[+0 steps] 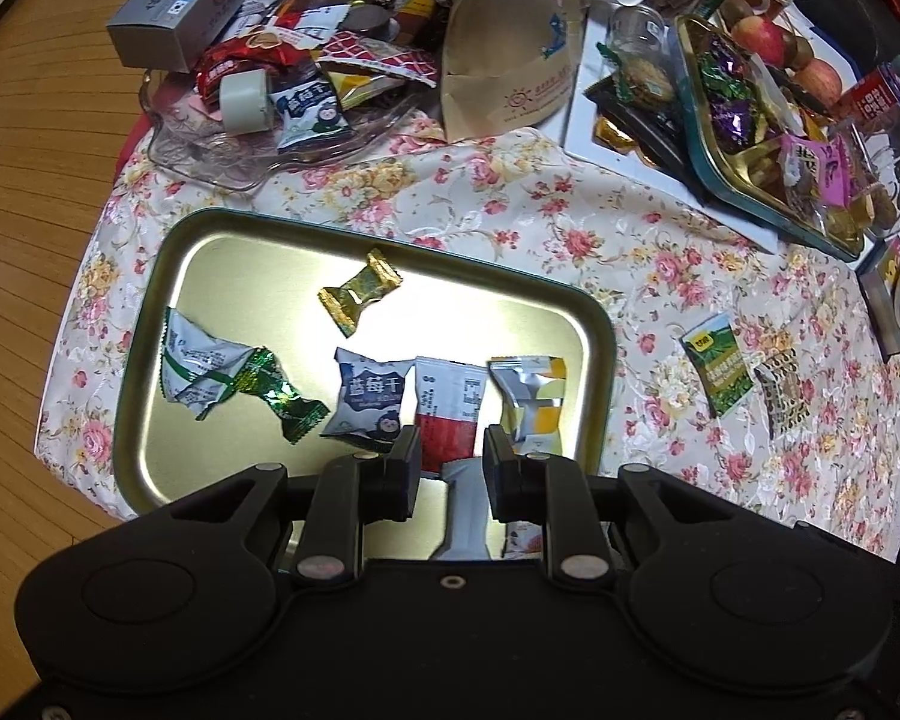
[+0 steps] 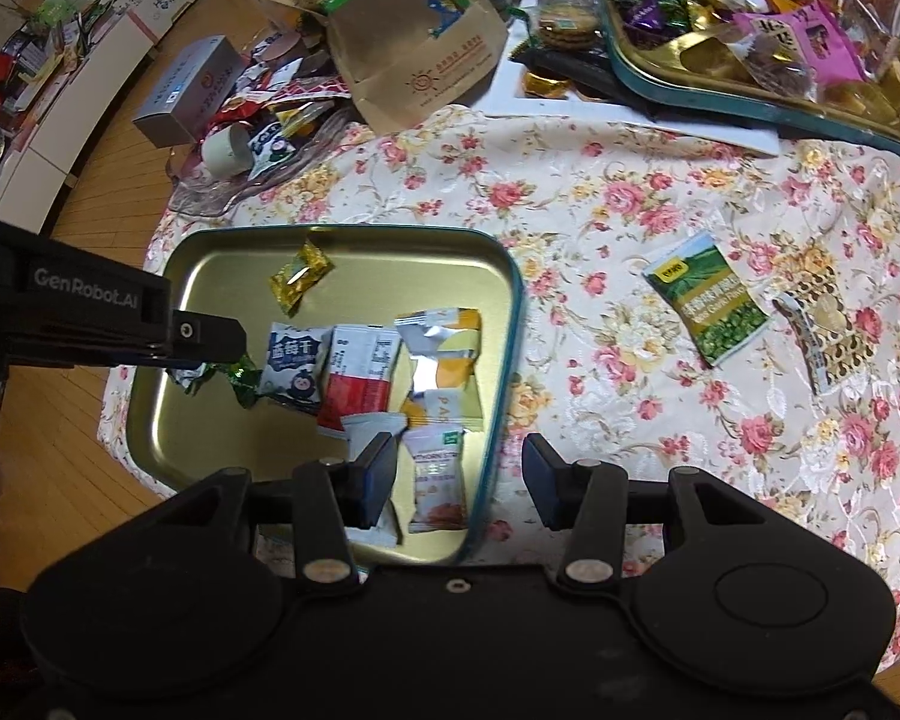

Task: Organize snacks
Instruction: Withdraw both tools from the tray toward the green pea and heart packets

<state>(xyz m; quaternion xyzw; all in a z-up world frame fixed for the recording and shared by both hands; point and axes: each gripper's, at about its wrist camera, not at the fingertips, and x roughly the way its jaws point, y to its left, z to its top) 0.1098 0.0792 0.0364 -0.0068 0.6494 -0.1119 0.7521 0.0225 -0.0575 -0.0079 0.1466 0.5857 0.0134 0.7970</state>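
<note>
Left gripper (image 1: 450, 450) narrowed over tin tray (image 1: 150, 324), clasping nothing; right gripper (image 2: 459, 468) wide, straddling tray's right rim.

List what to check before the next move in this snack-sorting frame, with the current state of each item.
1. Right tool open and empty: ok.
2. Left tool open, holding nothing, above the tray: ok.
3. Tray has bare space for more snacks: ok.
4. All snacks in the tray: not ok; the green packet and the patterned packet lie on the tablecloth.
5. Green packet separate from the patterned packet: cannot tell; their edges are very close.
</note>
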